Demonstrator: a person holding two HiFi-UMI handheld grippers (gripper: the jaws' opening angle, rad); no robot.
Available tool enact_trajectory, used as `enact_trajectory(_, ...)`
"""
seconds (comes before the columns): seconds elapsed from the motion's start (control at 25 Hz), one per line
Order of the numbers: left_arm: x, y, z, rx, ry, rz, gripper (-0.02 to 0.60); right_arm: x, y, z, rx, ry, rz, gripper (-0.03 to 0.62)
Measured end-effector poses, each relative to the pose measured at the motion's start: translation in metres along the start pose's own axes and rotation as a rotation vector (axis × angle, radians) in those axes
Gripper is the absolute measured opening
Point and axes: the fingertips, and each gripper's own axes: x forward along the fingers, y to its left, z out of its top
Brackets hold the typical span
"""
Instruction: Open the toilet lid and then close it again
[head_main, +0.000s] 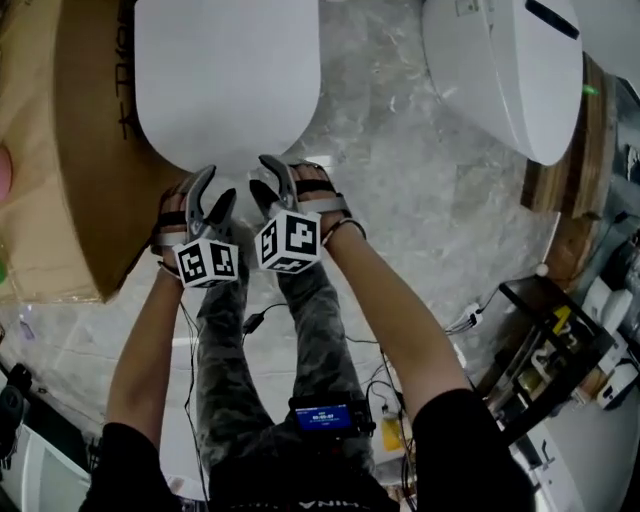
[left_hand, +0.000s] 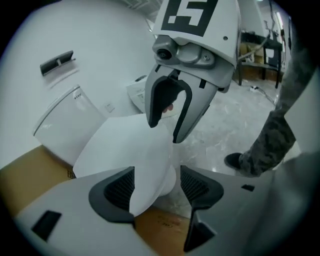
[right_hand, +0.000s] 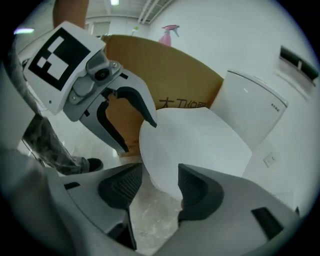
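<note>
Left claw (head_main: 214, 188) and right claw (head_main: 266, 180) hang open side by side at the front edge of the toilet lid (head_main: 228, 80), which lies shut, with a box (head_main: 60, 150) just beside it.

Two toilets (head_main: 228, 80) (head_main: 505, 70), two tools (head_main: 218, 186) (head_main: 260, 172), one cardboard box (head_main: 70, 150), one pink spray bottle (right_hand: 170, 34)

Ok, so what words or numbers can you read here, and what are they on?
"大卫", as best it reads: black print on the cardboard box; the rest is hidden behind the toilet lid.
Digits on the blue screen at the person's waist: too small to read.
Small dark mark on the toilet tank: too small to read.
Marker cubes: only black-and-white squares, no words.
</note>
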Motion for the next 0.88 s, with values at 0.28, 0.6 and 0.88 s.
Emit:
enact_trajectory(0.28,0.041,0.006,-0.034,0.095,0.047,0.125,0.279,0.04,0.005,-0.025,-0.358,-0.024,-0.174,0.25)
enact_trajectory(0.6,0.053,0.021,-0.036,0.162,0.037,0.206,0.287,0.057,-0.003,-0.008,-0.402,-0.061,-0.286,0.258)
enact_trajectory(0.88,0.051,0.021,-0.034,0.189,0.048,0.173,0.291,0.059,-0.004,-0.008,-0.373,-0.027,-0.245,0.267)
